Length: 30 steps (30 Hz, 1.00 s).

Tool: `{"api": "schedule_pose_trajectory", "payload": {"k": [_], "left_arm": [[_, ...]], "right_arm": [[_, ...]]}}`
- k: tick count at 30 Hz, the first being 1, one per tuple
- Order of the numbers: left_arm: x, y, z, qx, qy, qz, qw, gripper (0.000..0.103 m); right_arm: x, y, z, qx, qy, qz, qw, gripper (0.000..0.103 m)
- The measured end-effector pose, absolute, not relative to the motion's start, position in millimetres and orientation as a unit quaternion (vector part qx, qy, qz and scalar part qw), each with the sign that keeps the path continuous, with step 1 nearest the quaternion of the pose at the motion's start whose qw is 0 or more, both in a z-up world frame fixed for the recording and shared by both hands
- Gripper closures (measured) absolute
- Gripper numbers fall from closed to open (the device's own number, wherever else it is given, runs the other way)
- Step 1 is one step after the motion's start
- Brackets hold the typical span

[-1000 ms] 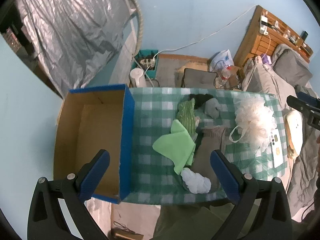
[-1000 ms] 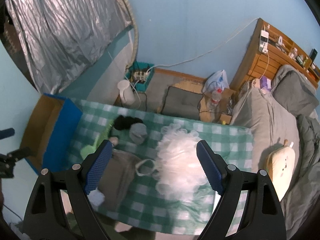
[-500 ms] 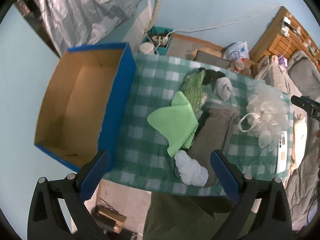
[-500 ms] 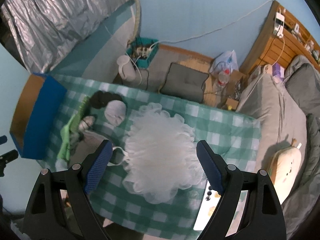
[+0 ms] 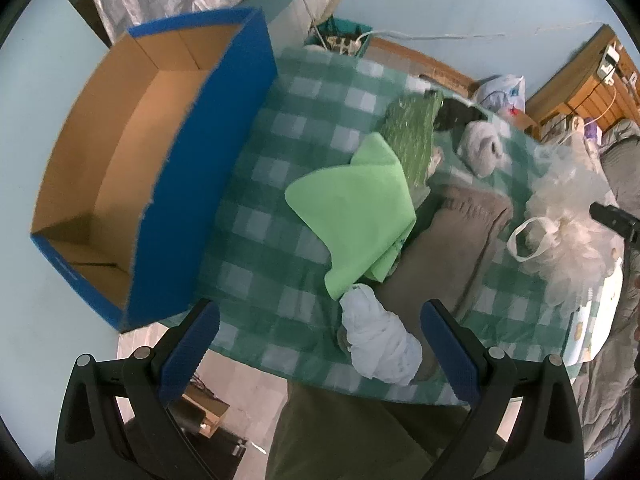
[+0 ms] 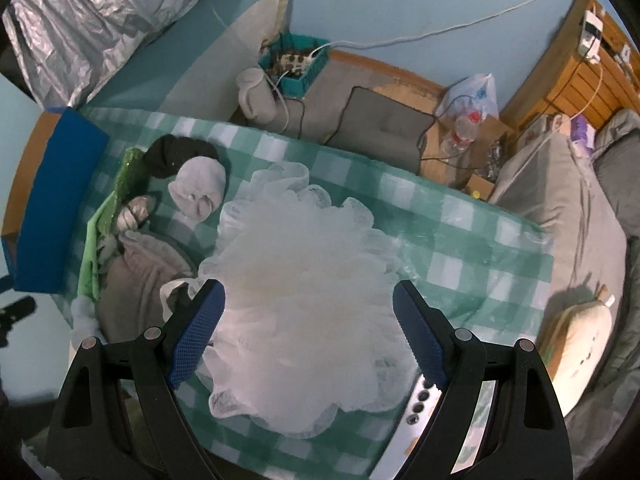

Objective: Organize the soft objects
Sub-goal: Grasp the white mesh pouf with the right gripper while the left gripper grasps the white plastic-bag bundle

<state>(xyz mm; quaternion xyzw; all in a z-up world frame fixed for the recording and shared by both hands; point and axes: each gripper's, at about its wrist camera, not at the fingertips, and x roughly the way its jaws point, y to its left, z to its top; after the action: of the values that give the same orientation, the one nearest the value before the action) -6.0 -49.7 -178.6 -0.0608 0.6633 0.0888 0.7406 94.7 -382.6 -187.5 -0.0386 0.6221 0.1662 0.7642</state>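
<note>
Both grippers have dropped closer to the checked tablecloth [image 5: 280, 216] | left gripper [image 5: 320, 330] spread wide, empty, over white rolled cloth [image 5: 380, 344] at the near edge | right gripper [image 6: 308, 312] wide apart, straddling white mesh loofah [image 6: 304, 292], not gripping | blue cardboard box [image 5: 216, 160] beside table, light green cloth [image 5: 356, 208] mid-table.

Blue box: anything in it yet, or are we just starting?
Nothing is sorted: the blue box looks empty. Both grippers are open; the left gripper frames the white cloth bundle, the right gripper the white mesh pouf. The green cloth and other soft items remain on the table.
</note>
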Motion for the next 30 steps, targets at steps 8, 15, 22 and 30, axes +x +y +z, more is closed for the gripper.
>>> {"api": "schedule_pose_trajectory", "payload": {"k": [8,15,22,30], "left_arm": [[-8.9,-60.6,-211.0,-0.067,0.683,0.098,0.721,0.002],[-13.7,-65.9,-233.0,-0.083,0.697,0.1,0.705,0.002],[-14.9,-71.3,-254.3,-0.077,0.711,0.108,0.691,0.002],[-9.0,-67.5,-278.6,-0.077,0.723,0.112,0.678,0.002]], "right_arm": [[96.3,-377.8,-210.0,-0.039,0.642,0.185,0.743,0.018],[90.2,-367.1,-230.7,-0.043,0.658,0.207,0.723,0.018],[83.0,-347.4,-248.7,-0.07,0.66,0.22,0.715,0.018],[86.0,-341.9,-272.1,-0.077,0.678,0.205,0.702,0.015]]}}
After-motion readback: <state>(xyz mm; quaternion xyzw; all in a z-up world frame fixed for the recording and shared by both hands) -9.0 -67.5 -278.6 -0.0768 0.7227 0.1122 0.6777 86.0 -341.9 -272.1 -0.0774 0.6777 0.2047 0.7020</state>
